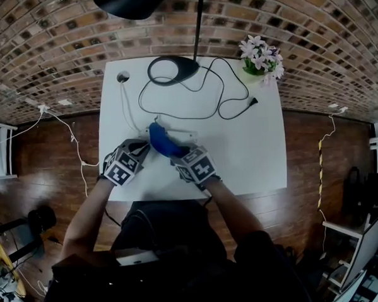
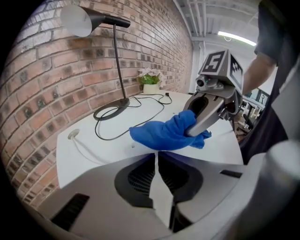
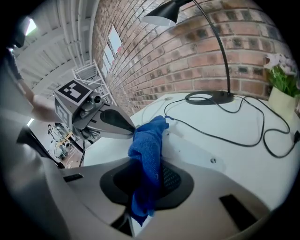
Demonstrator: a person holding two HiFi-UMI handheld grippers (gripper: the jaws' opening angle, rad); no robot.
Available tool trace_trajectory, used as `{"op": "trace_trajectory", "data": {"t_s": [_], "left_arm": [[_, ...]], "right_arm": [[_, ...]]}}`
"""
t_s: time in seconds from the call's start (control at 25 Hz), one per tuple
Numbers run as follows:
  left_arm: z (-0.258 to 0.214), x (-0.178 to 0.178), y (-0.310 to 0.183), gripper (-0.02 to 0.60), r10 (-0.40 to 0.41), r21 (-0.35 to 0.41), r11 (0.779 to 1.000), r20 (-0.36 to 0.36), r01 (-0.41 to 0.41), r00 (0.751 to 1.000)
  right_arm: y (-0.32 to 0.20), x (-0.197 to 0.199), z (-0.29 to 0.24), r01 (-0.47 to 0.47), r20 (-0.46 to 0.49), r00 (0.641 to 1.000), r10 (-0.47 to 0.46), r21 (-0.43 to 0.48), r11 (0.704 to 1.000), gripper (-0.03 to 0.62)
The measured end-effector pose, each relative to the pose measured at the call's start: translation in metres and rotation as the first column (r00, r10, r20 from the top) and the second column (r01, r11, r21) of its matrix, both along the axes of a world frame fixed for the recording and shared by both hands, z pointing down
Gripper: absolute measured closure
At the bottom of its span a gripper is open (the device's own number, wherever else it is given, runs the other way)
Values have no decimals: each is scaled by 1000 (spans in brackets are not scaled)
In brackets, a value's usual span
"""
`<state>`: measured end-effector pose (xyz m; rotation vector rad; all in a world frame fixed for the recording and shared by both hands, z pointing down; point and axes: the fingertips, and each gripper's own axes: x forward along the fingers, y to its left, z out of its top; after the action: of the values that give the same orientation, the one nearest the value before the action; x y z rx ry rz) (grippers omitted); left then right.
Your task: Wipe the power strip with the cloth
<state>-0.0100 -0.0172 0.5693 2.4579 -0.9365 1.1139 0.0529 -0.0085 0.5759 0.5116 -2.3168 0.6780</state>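
Note:
A blue cloth (image 1: 162, 141) lies over the left end of the white power strip (image 1: 183, 135) on the white table (image 1: 252, 156). My right gripper (image 1: 176, 154) is shut on the cloth, which hangs through its jaws in the right gripper view (image 3: 147, 154) and drapes onto the strip (image 3: 197, 146). My left gripper (image 1: 148, 148) sits just left of the cloth at the strip's end. Its tips meet in the left gripper view (image 2: 157, 153), and I cannot tell whether anything is pinched there. The cloth (image 2: 164, 133) hides the spot where the left gripper (image 3: 132, 132) reaches the strip.
A black lamp base (image 1: 172, 69) stands at the back, its black cord (image 1: 221, 107) looping over the table. A pot of flowers (image 1: 260, 58) sits at the back right corner. A white cable (image 1: 129, 109) runs from a hole (image 1: 123, 76) to the strip.

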Motion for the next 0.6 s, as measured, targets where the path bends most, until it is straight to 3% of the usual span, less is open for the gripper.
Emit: {"op": "trace_trajectory", "data": {"t_s": [0.2, 0.4, 0.6], "left_arm": [[-23, -11, -27, 575, -116, 66, 991, -49, 119, 992], [-1, -13, -31, 575, -77, 58, 996, 65, 73, 995], [4, -12, -33, 574, -60, 90, 995, 77, 53, 995]], "right_arm": [[2, 1, 5, -4, -31, 999, 4, 3, 1000, 528], [6, 4, 10, -24, -54, 998, 24, 0, 1000, 528], [9, 7, 12, -60, -54, 997, 58, -28, 998, 528]]}}
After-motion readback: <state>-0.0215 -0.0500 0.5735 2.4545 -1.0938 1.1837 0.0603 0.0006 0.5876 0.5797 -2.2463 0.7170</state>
